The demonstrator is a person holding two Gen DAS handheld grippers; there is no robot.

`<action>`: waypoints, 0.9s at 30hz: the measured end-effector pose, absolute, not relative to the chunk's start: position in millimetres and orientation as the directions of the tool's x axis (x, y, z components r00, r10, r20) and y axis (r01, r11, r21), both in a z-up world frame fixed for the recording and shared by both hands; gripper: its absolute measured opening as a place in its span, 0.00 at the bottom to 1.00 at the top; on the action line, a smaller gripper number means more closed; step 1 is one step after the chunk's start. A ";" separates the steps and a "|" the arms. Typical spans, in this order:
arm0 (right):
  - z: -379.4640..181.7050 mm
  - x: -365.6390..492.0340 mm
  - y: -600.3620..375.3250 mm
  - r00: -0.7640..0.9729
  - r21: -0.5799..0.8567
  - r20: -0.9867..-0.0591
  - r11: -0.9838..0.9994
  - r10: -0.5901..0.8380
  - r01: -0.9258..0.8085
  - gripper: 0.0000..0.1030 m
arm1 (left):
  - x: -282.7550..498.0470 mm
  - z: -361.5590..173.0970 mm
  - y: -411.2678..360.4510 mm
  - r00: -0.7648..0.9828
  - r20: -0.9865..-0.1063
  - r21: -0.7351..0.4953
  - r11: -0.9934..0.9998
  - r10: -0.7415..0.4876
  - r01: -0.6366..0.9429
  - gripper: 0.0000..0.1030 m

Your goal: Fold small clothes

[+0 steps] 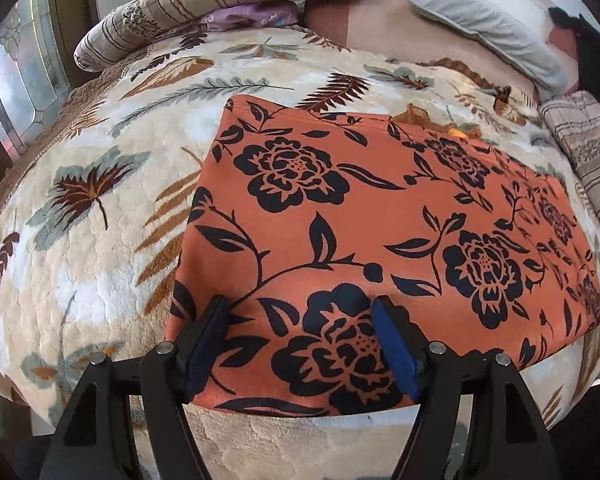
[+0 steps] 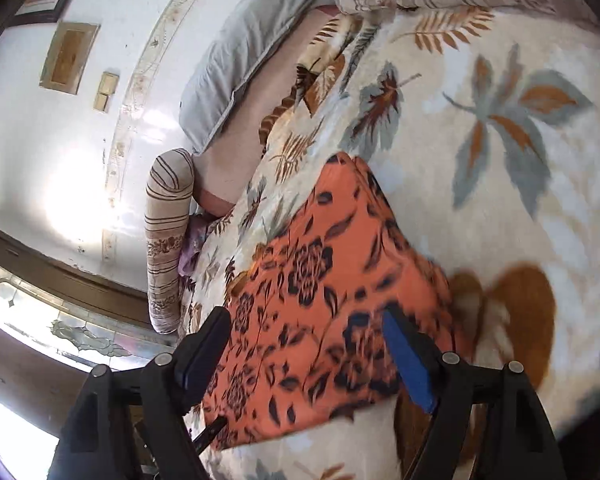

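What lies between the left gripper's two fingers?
The orange floral cloth: its near edge spans the open left gripper, shown in the left wrist view.

Both grippers spread wide, nothing clamped

The left gripper [image 1: 300,312] points forward and slightly down, its blue-padded fingers [image 1: 394,354] parted with nothing between them. The right gripper [image 2: 306,322] is rolled sideways, its black fingers [image 2: 206,344] likewise apart and gripping nothing.
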State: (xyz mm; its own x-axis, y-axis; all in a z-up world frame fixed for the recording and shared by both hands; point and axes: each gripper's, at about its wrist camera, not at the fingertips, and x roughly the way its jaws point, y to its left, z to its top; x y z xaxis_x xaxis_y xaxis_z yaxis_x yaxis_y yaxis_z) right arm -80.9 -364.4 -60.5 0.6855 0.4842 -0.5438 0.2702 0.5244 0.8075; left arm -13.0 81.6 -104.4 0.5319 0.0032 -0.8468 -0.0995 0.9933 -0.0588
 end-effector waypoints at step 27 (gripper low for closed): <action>-120.5 -64.4 -350.4 0.668 0.810 -0.581 0.409 0.465 0.420 0.80 | 11.7 -102.7 5.7 0.518 -0.855 -0.051 0.998 -0.028 -0.030 0.72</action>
State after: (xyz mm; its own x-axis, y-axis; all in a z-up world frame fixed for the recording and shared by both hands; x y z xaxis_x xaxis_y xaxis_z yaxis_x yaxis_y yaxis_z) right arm -64.4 -350.4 -120.5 0.6681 0.4648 -0.5811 0.4203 0.4087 0.8101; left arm 11.7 5.7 -102.7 0.5184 -0.0285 -0.8547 -0.0296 0.9982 -0.0512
